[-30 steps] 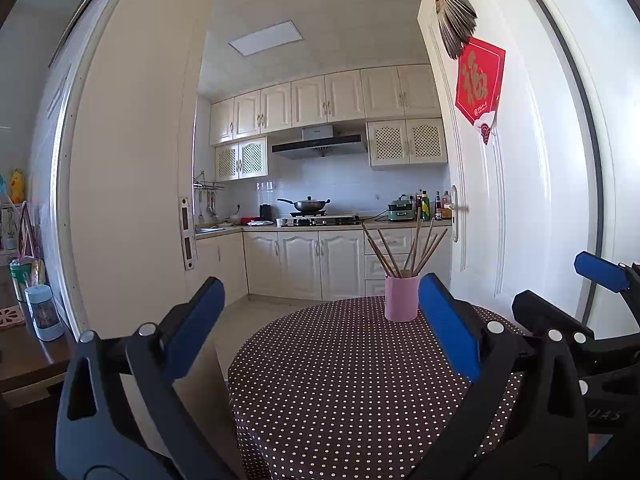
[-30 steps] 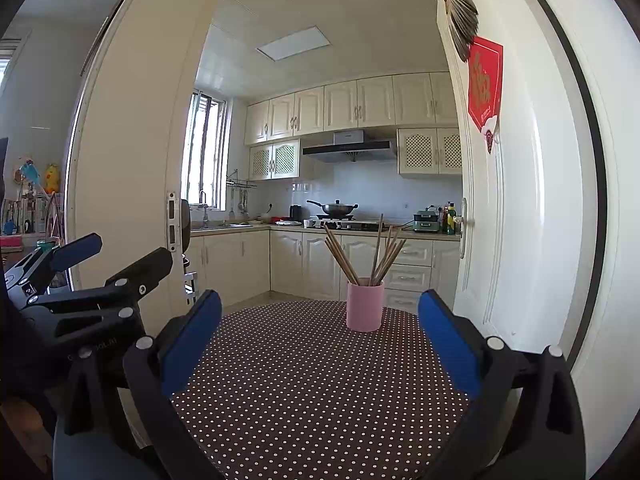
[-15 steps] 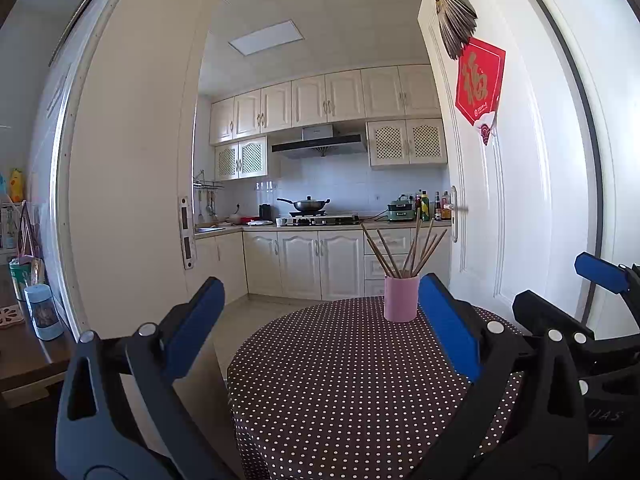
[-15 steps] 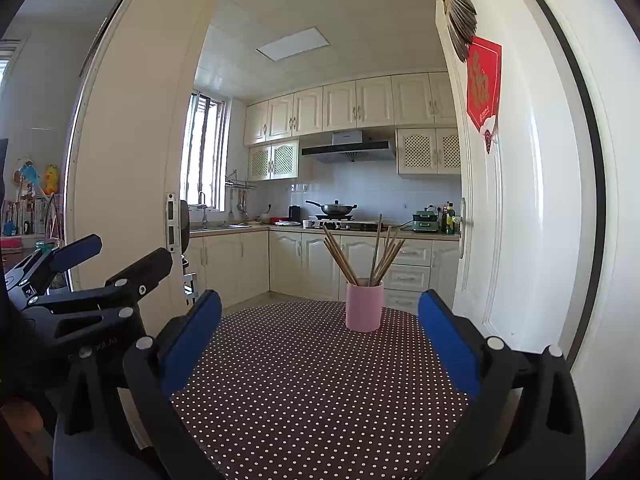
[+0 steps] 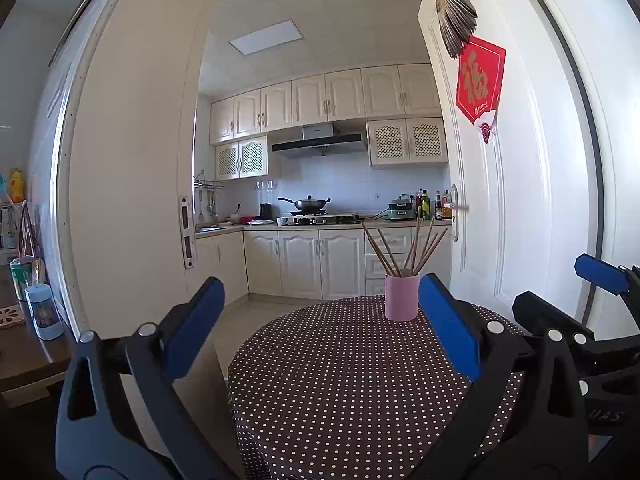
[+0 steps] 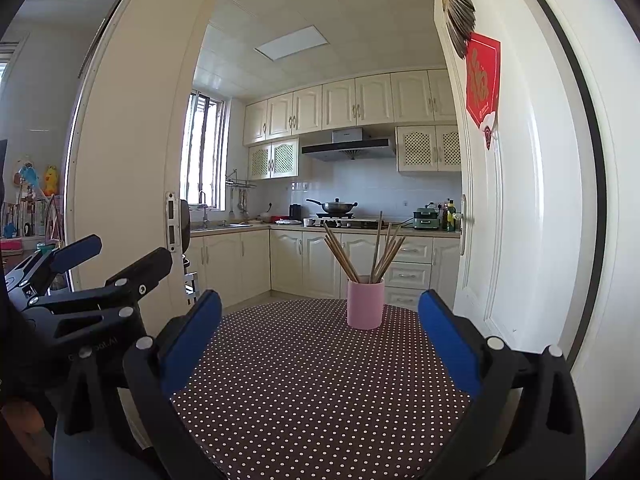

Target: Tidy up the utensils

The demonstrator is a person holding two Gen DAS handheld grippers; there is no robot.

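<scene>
A pink cup (image 5: 401, 298) (image 6: 365, 304) stands upright at the far edge of a round table with a brown polka-dot cloth (image 5: 340, 380) (image 6: 312, 380). Several wooden chopsticks (image 5: 408, 246) (image 6: 372, 254) fan out of the cup. My left gripper (image 5: 320, 316) hangs open near the table's left front edge, well short of the cup, nothing between its blue pads. My right gripper (image 6: 320, 320) is open too, over the near side of the table, aimed at the cup and holding nothing. Each gripper shows at the side of the other's view.
A white door (image 5: 500, 200) with a red paper sign (image 5: 478, 84) stands open just right of the table. A kitchen with cream cabinets (image 6: 304, 260) lies beyond. A side table with a blue bottle (image 5: 44, 310) is at the left.
</scene>
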